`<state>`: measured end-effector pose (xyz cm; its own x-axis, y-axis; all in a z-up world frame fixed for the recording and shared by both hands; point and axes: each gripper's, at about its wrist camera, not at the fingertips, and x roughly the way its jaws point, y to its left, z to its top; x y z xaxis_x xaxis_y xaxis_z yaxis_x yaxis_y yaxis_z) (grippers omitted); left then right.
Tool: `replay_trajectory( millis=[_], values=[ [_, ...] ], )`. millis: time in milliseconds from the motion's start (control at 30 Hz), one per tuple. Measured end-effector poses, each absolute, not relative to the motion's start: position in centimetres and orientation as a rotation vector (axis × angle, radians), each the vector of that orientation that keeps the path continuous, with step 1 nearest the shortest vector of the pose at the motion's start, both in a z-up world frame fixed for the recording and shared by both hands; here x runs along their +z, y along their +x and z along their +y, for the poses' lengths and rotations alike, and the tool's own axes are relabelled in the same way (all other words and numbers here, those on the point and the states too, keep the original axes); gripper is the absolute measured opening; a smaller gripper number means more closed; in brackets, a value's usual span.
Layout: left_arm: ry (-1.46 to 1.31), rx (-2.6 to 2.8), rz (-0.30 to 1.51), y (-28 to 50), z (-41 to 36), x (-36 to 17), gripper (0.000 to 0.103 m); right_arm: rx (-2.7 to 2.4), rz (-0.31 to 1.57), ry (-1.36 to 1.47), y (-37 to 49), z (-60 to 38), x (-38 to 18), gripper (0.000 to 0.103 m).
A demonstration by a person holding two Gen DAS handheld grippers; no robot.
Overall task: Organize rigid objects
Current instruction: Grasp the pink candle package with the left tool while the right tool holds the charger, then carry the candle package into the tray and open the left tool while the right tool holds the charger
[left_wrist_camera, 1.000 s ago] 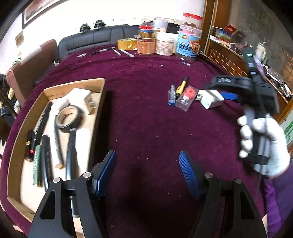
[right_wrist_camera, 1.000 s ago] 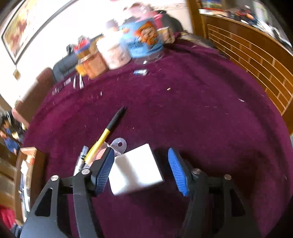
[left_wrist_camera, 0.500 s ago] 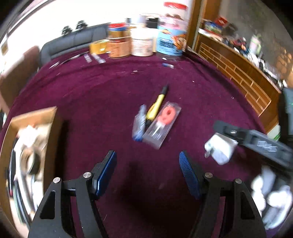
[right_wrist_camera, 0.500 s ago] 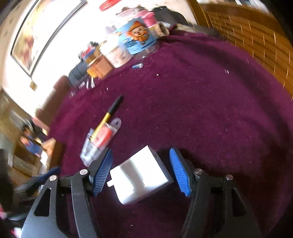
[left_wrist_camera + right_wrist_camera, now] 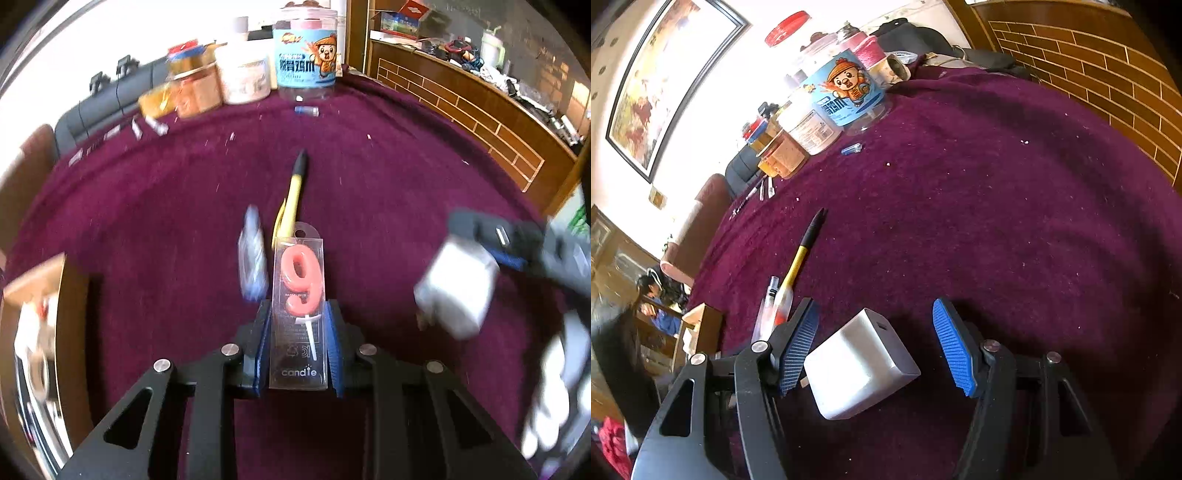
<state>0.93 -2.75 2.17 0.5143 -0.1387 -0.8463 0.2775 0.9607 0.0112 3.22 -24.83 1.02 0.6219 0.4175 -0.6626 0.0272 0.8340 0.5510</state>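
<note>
Left wrist view: at lower centre the left gripper (image 5: 298, 347) is clamped on a clear candle pack (image 5: 299, 314) holding a pink number 9; a yellow pen (image 5: 293, 192) lies above it on the purple counter (image 5: 388, 184)

Right wrist view: the right gripper (image 5: 875, 347) stands wide open at lower centre around a white charger block (image 5: 858, 365), whose left edge is against the left pad
</note>
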Motion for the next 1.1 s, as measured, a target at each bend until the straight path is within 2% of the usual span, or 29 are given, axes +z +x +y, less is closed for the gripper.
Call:
replay_trajectory(
  millis=[133,167,200,300,333,367,433,467,633,867,1100],
  values=[
    [0.067,-0.25,1.003,-1.9,-1.0,2.5,0.024,0.239,0.882,0.569,3.2,-24.9,1.0,0.063],
    [0.057,-0.25,1.005,-2.0,-0.8,2.3,0.031,0.238,0.881,0.569,3.2,-24.9,1.0,0.063],
    [0.059,-0.247,1.01,-1.8,-1.0,2.0,0.043,0.235,0.88,0.568,3.1,-25.0,1.0,0.063],
    [0.09,-0.224,0.969,-1.4,-2.1,1.4,0.054,0.221,0.871,0.566,3.0,-25.2,1.1,0.063],
    [0.132,-0.213,0.94,-1.5,-2.9,1.2,0.055,0.216,0.866,0.567,3.0,-25.4,1.1,0.063],
    [0.15,-0.215,0.913,-1.6,-3.3,1.1,0.05,0.207,0.862,0.568,3.0,-25.5,1.2,0.064],
    [0.133,-0.226,0.918,-1.6,-3.3,1.3,0.026,0.214,0.858,0.569,3.0,-25.7,1.0,0.064],
    [0.124,-0.236,0.926,-1.7,-3.1,1.5,0.023,0.215,0.86,0.569,3.1,-25.7,1.0,0.064],
    [0.039,-0.256,0.937,-3.1,-0.6,2.3,0.023,0.227,0.857,0.536,3.2,-25.2,1.1,0.064],
    [-0.097,-0.289,0.849,-7.5,3.6,5.8,0.023,0.154,0.835,0.561,0.4,-26.0,2.4,0.064],
    [-0.192,-0.307,0.807,-10.3,7.4,6.9,0.023,0.17,0.974,0.618,-0.4,-23.5,1.6,0.064]
  ],
)
